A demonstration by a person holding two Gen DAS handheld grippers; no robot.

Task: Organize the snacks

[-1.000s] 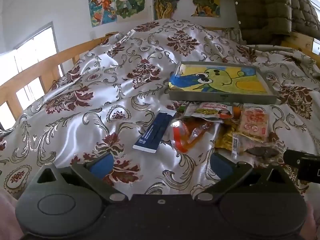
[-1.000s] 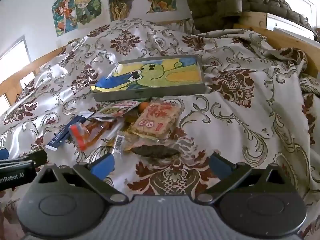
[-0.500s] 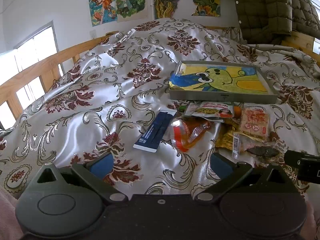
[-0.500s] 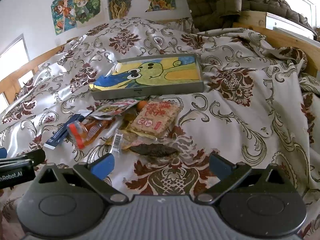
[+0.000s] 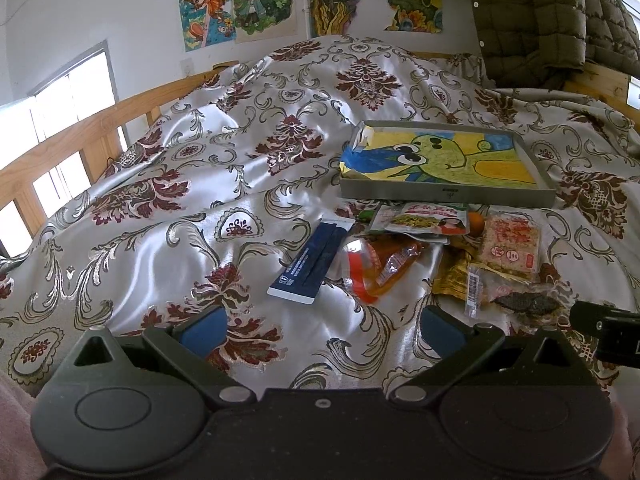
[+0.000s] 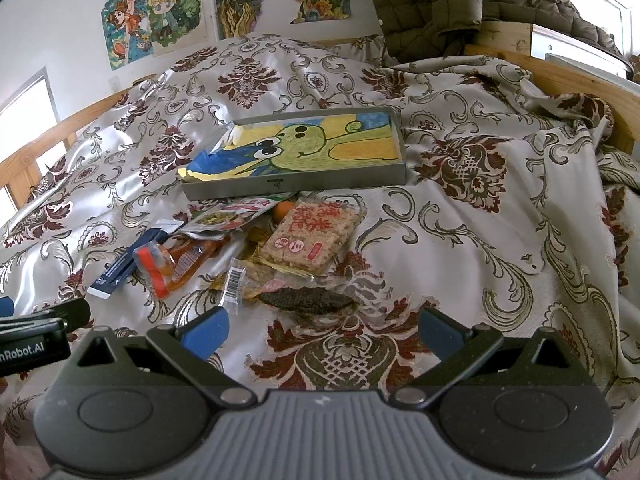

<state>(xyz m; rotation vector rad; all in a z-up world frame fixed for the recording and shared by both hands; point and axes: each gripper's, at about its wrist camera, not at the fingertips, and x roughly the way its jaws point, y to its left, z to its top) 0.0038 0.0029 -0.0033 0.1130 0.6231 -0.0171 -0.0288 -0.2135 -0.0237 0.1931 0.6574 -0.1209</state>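
Observation:
A pile of snacks lies on the bed in front of a shallow grey tray [image 5: 446, 196] [image 6: 296, 185] lined with a cartoon drawing. The pile holds a blue stick packet [image 5: 310, 262] [image 6: 120, 266], an orange-red packet [image 5: 380, 268] [image 6: 176, 264], a rice cracker pack [image 5: 510, 248] [image 6: 314, 238], a green-and-white pouch [image 5: 424, 218] [image 6: 232, 214] and a clear pack with a dark snack [image 5: 524, 304] [image 6: 304, 300]. My left gripper [image 5: 322, 326] is open and empty, just short of the blue packet. My right gripper [image 6: 320, 326] is open and empty, just short of the dark snack pack.
The bed has a shiny patterned cover [image 5: 200, 200] with folds. A wooden rail [image 5: 60, 140] runs along the left and another [image 6: 560, 76] at the right. A quilted jacket [image 6: 440, 4] hangs at the back right. Posters [image 5: 240, 0] hang on the wall.
Both grippers have crept slightly forward towards the snack pile and stay open. The snacks have not moved.

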